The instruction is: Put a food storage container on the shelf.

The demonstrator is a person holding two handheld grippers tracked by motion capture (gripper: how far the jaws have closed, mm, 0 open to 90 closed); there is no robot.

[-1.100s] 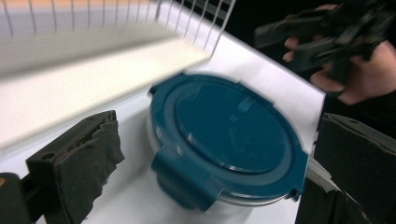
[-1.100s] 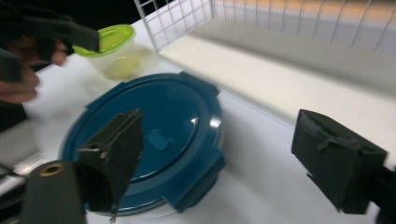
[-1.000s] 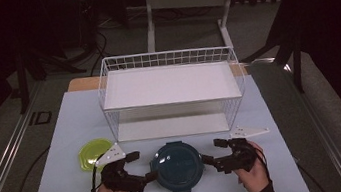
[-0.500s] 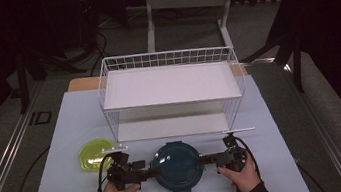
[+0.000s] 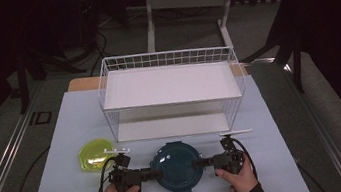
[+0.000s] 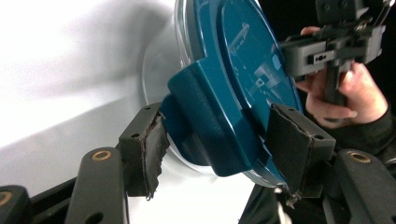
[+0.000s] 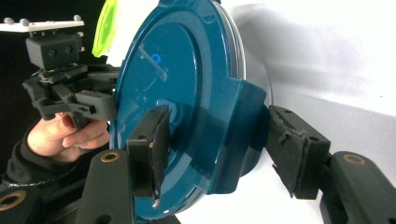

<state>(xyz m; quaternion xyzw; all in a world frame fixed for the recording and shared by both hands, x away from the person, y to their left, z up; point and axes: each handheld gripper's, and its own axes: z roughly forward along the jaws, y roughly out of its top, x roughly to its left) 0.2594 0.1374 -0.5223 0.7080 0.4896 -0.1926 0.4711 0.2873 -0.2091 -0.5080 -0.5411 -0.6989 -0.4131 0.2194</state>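
A round teal lidded container (image 5: 176,168) sits on the white table near the front edge. My left gripper (image 5: 151,173) is at its left side, turned on edge. Its jaws have just been closing, and the pads (image 6: 152,140) press on the teal latch tab (image 6: 210,121) from above and below. My right gripper (image 5: 200,162) mirrors it on the right side. Its jaws have also been closing. One of its fingers (image 7: 156,135) lies on the lid (image 7: 177,70) and the other sits under the right tab (image 7: 243,126).
A yellow-green dish (image 5: 95,154) lies left of the container, close behind the left hand. A white wire rack (image 5: 165,55) with two shelves stands behind, across the table's middle. The table's front edge runs just under both hands.
Both hands have come down and inward to the container. The grippers have rolled onto their sides. Their jaws have closed from wide open onto the side tabs.
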